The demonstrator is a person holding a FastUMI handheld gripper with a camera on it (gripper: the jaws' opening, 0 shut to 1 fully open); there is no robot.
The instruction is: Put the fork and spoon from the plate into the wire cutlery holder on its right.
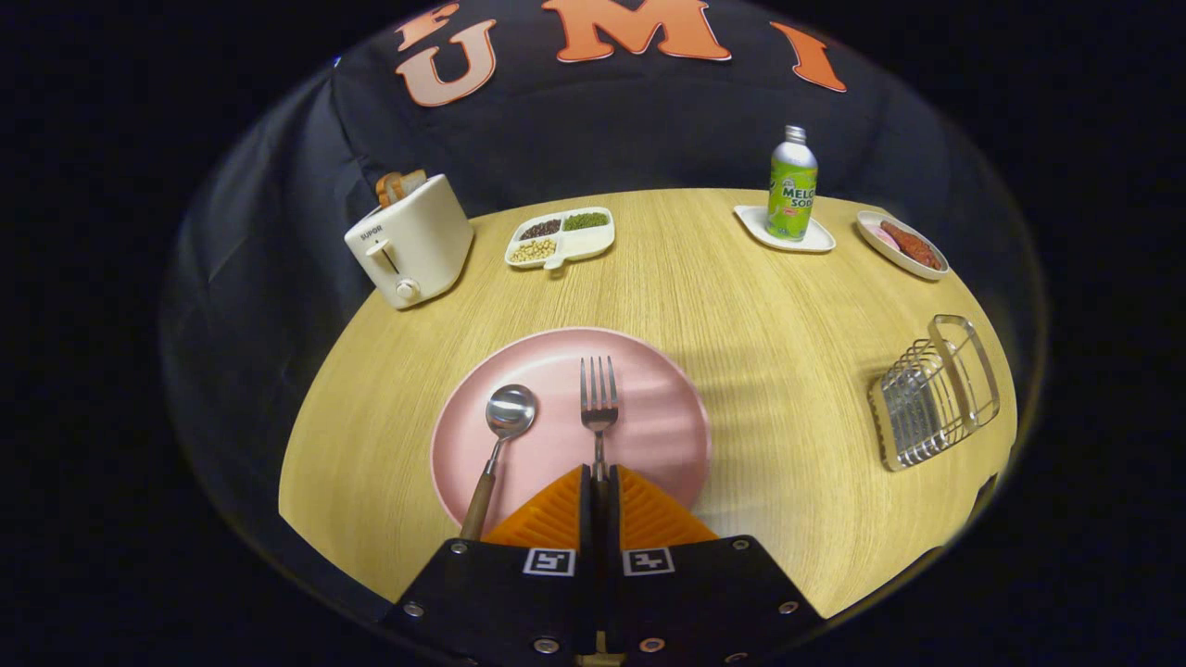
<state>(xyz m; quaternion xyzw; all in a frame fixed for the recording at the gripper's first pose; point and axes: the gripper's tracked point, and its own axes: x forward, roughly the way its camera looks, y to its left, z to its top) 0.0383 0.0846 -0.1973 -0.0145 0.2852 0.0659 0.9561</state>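
**Fingers closed on the fork handle over the pink plate**

Pale wood-grain table (788, 371) filled the booth, its round top backed by black cloth. Nearest to where I stood, the gripper (600, 484) had its two orange ribbed fingers (554, 514) drawn almost together, with only a thin slit between them. The fork (599, 403) ran straight into that slit, its handle pinched between the pads, tines pointing away over the pink plate (658, 426). Just left of the fingers lay the spoon (505, 431), bowl up on the plate, its wooden handle reaching back past the rim toward the gripper body.

Well off to the right, near the table's edge, stood the wire cutlery holder (931, 394), apart from the plate.

Farther back on the left sat a cream toaster (412, 243) with bread in its slot, and beside it a divided dish (561, 236) of beans. At the far right a green soda bottle (792, 185) stood upright on a small white tray (820, 243), with a small plate of food (903, 245) next to it.
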